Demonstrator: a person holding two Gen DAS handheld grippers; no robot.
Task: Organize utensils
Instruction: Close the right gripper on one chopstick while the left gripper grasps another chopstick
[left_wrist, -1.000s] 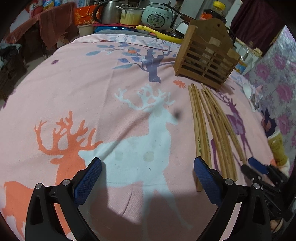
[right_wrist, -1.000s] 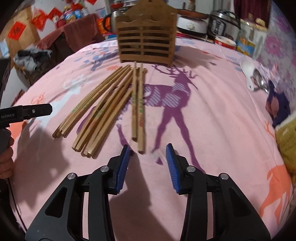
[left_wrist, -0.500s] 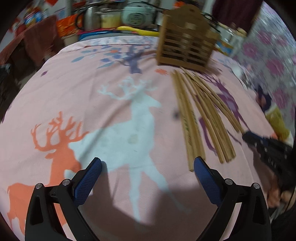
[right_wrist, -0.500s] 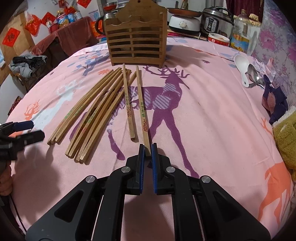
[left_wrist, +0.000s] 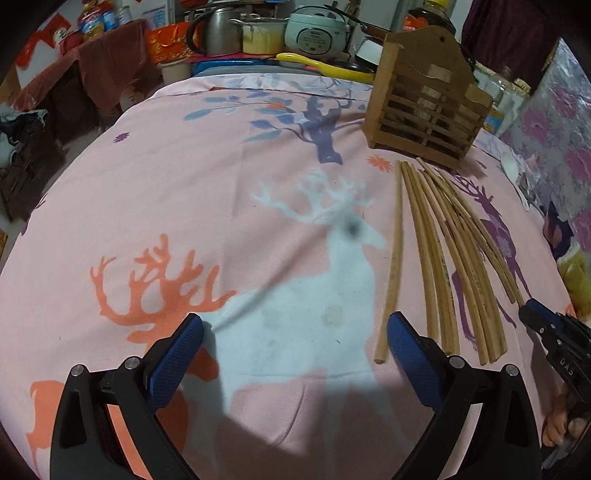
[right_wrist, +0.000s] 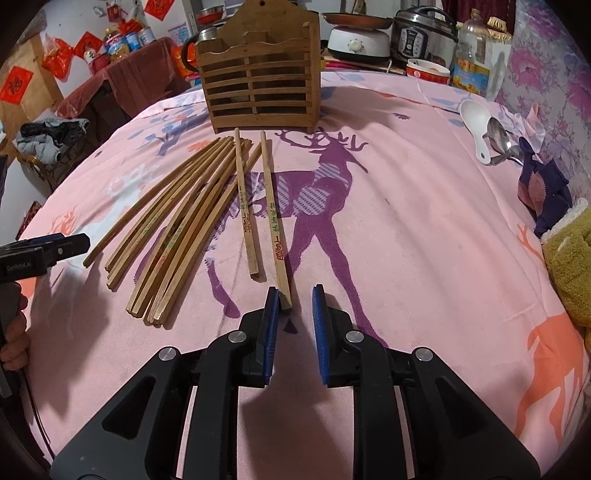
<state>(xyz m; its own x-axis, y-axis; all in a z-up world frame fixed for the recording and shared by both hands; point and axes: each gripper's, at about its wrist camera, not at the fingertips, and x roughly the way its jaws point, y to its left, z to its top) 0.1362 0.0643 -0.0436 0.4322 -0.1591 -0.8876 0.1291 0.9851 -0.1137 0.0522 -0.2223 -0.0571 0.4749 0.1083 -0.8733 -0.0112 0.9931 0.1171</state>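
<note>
Several wooden chopsticks (right_wrist: 177, 218) lie fanned on the pink deer tablecloth in front of a slatted wooden holder (right_wrist: 258, 85). My right gripper (right_wrist: 293, 310) is open, low over the cloth; the near end of one chopstick (right_wrist: 275, 236) lies between its pads, against the left pad. A second separate chopstick (right_wrist: 245, 210) lies just left of it. In the left wrist view the chopsticks (left_wrist: 439, 258) lie right of centre, the holder (left_wrist: 424, 107) behind them. My left gripper (left_wrist: 295, 339) is wide open and empty; one chopstick end (left_wrist: 384, 332) lies just inside its right finger.
A white spoon (right_wrist: 476, 125) and metal spoons (right_wrist: 502, 142) lie at the right of the table, beside a dark cloth (right_wrist: 543, 188) and a yellow towel (right_wrist: 570, 266). Cookers, pots and bottles (left_wrist: 314, 29) stand behind the table.
My right gripper closed on the chopstick's near end half a second ago and has now opened; the chopstick lies on the cloth. The left gripper shifted slightly and stays open.
</note>
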